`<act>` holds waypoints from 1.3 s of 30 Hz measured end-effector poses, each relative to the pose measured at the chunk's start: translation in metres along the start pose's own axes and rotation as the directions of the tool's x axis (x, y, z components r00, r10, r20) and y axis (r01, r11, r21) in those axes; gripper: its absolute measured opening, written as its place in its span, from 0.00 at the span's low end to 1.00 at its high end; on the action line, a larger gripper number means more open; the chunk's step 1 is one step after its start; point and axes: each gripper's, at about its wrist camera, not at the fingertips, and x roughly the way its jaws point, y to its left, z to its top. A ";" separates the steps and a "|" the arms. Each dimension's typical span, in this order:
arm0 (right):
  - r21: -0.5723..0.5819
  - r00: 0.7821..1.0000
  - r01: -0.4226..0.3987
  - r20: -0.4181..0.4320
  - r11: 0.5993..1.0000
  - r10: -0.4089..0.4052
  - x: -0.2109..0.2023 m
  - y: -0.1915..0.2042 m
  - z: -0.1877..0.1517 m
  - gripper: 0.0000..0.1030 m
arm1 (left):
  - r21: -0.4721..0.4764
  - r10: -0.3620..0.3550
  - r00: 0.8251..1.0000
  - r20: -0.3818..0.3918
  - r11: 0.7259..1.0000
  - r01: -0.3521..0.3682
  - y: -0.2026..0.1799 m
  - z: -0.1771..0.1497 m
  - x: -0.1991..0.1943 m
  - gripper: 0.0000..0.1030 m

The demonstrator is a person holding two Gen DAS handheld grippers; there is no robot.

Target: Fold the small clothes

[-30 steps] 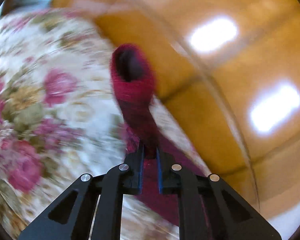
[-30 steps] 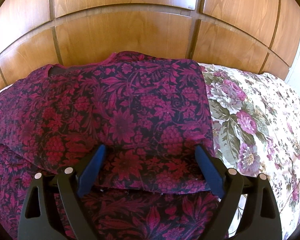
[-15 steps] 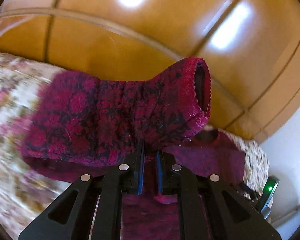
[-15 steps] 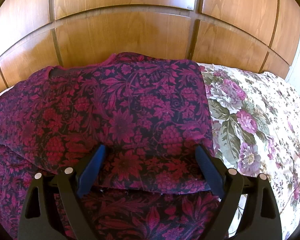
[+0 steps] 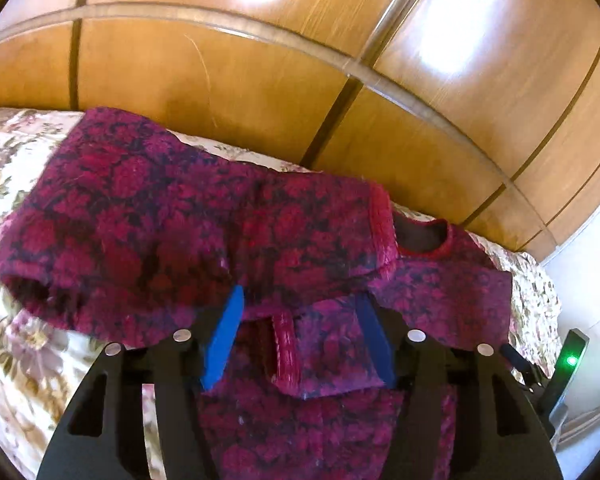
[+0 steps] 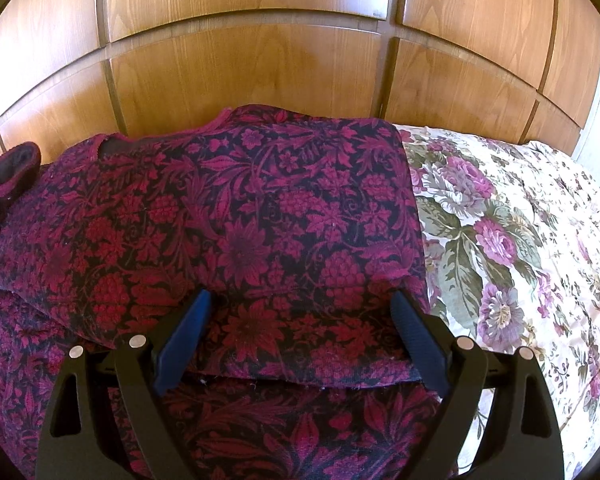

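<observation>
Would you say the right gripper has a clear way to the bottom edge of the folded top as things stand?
Probably yes: the right gripper is open directly over the red floral top, whose folded edge lies uncovered between its fingers.

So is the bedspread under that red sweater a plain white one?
No, the bedspread beside the sweater is printed with pink and purple flowers and green leaves.

A: Where is there room on the bed (image 6: 540, 216)?

B: To the right of the magenta sweater (image 6: 260, 220), the floral cover lies bare out to its edge, and another bare strip runs along the sweater's left side.

A: And what blocks the way?

B: The wooden panelled wall (image 6: 260, 72) closes off the far side, directly behind the neckline. A sleeve (image 5: 172, 232) lies folded across the body, in front of the left claw (image 5: 300, 308), whose jaws are opening.
</observation>
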 end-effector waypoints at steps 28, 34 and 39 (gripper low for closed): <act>0.062 0.850 -0.515 -0.094 0.855 0.519 -0.030 0.087 0.062 0.66 | -0.085 -0.003 0.999 0.039 0.996 0.007 0.034 -0.089 -0.002 0.59; 0.244 0.688 -0.656 -0.196 0.714 0.699 0.013 0.156 0.083 0.61 | -0.099 -0.019 0.999 0.045 0.995 0.023 0.044 -0.091 -0.009 0.59; 0.273 0.719 -0.588 -0.255 0.761 0.647 0.045 0.186 0.089 0.25 | -0.111 -0.029 0.998 0.048 0.993 0.034 0.048 -0.094 -0.010 0.59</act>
